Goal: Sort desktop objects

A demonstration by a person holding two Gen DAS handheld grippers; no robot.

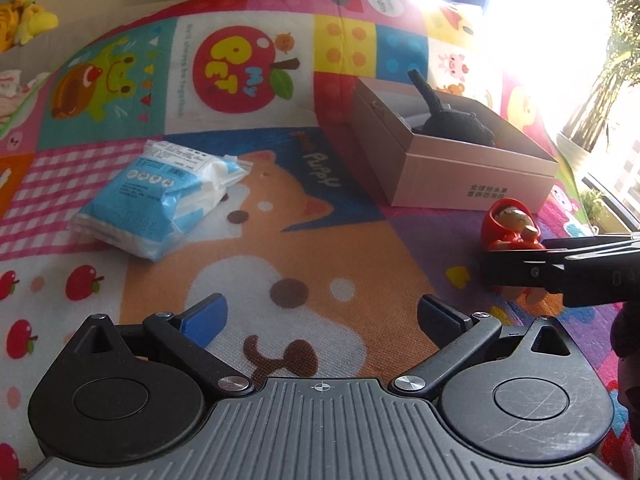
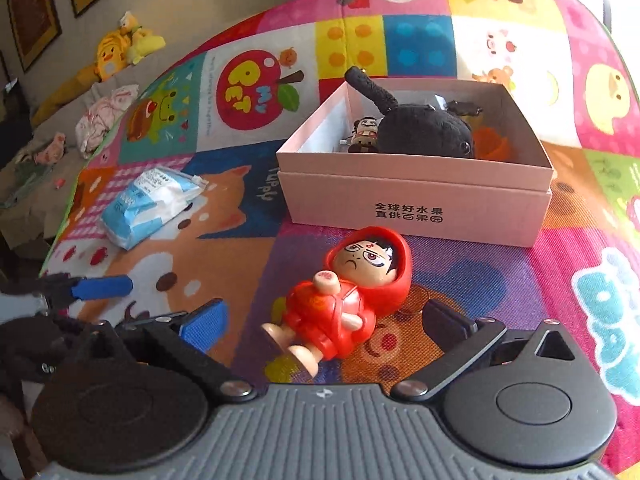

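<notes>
A home: cartoon play mat (image 2: pixel 520 264), plush toys (image 2: pixel 120 48), framed pictures (image 2: pixel 32 12).

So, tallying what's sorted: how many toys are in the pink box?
3 visible: a black plush, a small figurine left of it, something orange to its right. More may be hidden underneath.

Red-hooded doll figure (image 2: pixel 344 300) lying on its back at lower centre of the right wrist view, face up, feet toward the camera. Pink cardboard box (image 2: pixel 416 204) open at upper right, holding a black plush toy (image 2: pixel 424 132) and a small figurine (image 2: pixel 363 134). Blue-white tissue pack (image 2: pixel 150 206) flat at middle left.
</notes>
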